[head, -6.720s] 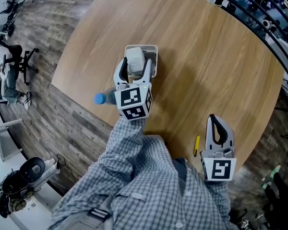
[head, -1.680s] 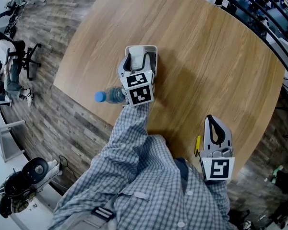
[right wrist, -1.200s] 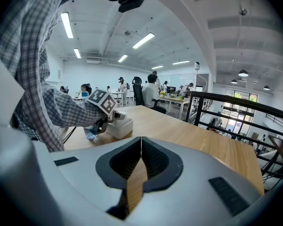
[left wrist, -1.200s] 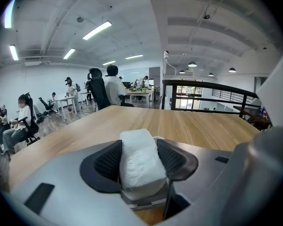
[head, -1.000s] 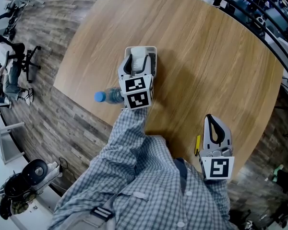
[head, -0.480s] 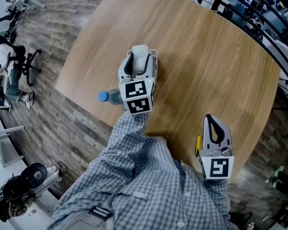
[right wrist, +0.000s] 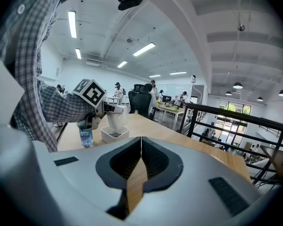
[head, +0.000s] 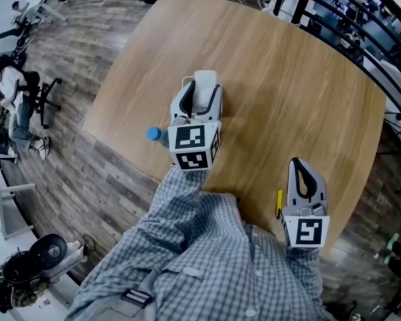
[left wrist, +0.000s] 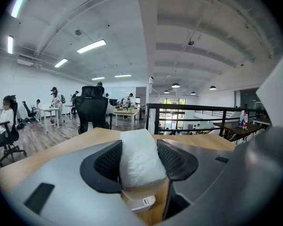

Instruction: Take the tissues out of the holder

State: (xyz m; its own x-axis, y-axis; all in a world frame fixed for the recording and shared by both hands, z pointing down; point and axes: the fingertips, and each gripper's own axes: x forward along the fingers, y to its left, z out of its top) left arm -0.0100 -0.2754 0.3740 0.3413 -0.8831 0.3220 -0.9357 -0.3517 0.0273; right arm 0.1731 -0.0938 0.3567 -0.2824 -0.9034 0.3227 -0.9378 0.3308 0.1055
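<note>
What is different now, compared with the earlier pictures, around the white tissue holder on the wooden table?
The left gripper, shut on the soft white tissue pack, has lifted it upward, almost clear of the white square holder. The shut, empty right gripper, the blue-capped water bottle and the yellow pen stayed in place.

Showing white on the tissues point(head: 205, 85) and the holder point(right wrist: 111, 138), pale wood grain across the bench point(head: 287, 79), blue-and-white checks on the sleeve point(head: 187, 209), blue on the bottle cap point(head: 153, 134).
</note>
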